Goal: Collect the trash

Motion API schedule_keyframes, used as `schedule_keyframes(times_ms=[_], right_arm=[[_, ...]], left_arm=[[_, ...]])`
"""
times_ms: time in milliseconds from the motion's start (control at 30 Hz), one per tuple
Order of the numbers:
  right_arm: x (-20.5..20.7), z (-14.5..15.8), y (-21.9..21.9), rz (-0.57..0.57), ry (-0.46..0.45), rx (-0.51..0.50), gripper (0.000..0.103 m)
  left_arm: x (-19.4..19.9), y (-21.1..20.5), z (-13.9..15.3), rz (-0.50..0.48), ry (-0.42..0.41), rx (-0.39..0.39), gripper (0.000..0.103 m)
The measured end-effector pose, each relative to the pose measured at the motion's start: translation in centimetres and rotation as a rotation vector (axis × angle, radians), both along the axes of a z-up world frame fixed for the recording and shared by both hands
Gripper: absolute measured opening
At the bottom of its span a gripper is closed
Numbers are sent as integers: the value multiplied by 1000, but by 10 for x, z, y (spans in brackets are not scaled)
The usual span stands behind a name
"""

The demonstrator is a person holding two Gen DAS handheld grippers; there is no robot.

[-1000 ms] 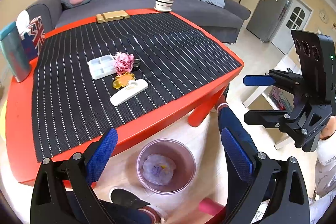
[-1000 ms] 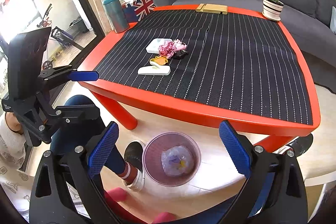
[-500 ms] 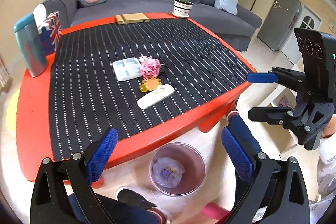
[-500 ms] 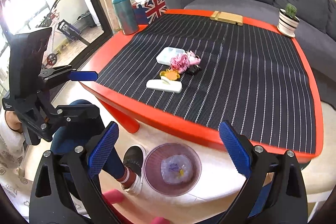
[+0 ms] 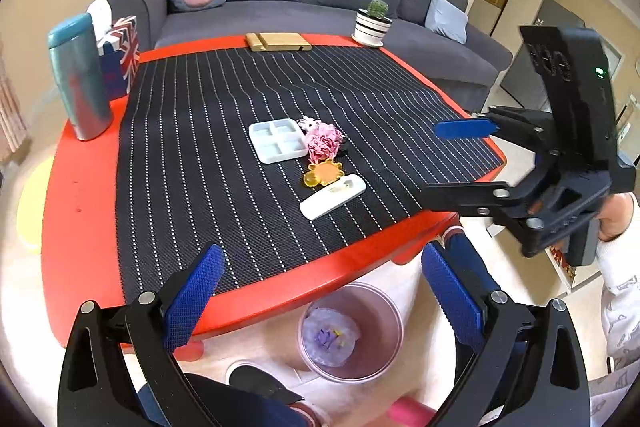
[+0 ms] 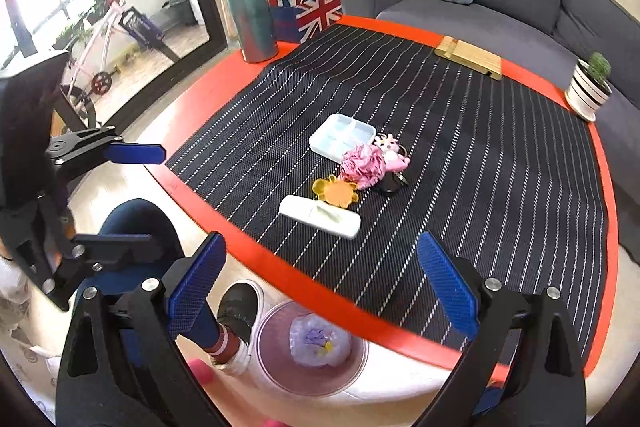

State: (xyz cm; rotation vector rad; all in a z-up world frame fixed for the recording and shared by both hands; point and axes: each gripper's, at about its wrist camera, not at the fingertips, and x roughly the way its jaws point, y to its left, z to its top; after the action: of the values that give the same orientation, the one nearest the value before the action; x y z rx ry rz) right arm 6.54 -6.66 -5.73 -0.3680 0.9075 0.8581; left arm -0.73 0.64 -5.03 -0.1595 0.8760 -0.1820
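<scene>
On the striped black mat lies a cluster: a white compartment tray, a pink crumpled wad, an orange bear-shaped piece and a long white case. A pink-rimmed trash bin stands on the floor under the table's near edge, with a crumpled plastic wad inside. My left gripper hangs open over that edge. My right gripper is also open, empty, to the right of the cluster.
A teal tumbler and a Union Jack tissue box stand at the red table's left corner. A wooden block and a potted cactus sit at the far edge. The person's legs and shoe are beside the bin.
Both grippers have risen and swung in toward the table, so the cluster sits nearer the middle of each view and the bin lower. Both stayed open and empty.
</scene>
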Motion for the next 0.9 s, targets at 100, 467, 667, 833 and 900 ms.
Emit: schedule_keyframes(times_ms=[100, 467, 667, 833, 900], right_arm=[[7, -5, 13, 30, 1, -20, 95], [27, -34, 47, 78, 18, -119, 63], [32, -48, 53, 79, 29, -151, 42], [32, -53, 52, 80, 33, -158, 37], [33, -54, 52, 80, 35, -157, 34]], left_arm=[[-1, 3, -1, 6, 0, -5, 95], [-4, 13, -5, 25, 6, -26, 95], [-4, 14, -9, 24, 15, -30, 95], [-2, 14, -9, 21, 17, -32, 95], [-1, 14, -10, 21, 18, -34, 95]])
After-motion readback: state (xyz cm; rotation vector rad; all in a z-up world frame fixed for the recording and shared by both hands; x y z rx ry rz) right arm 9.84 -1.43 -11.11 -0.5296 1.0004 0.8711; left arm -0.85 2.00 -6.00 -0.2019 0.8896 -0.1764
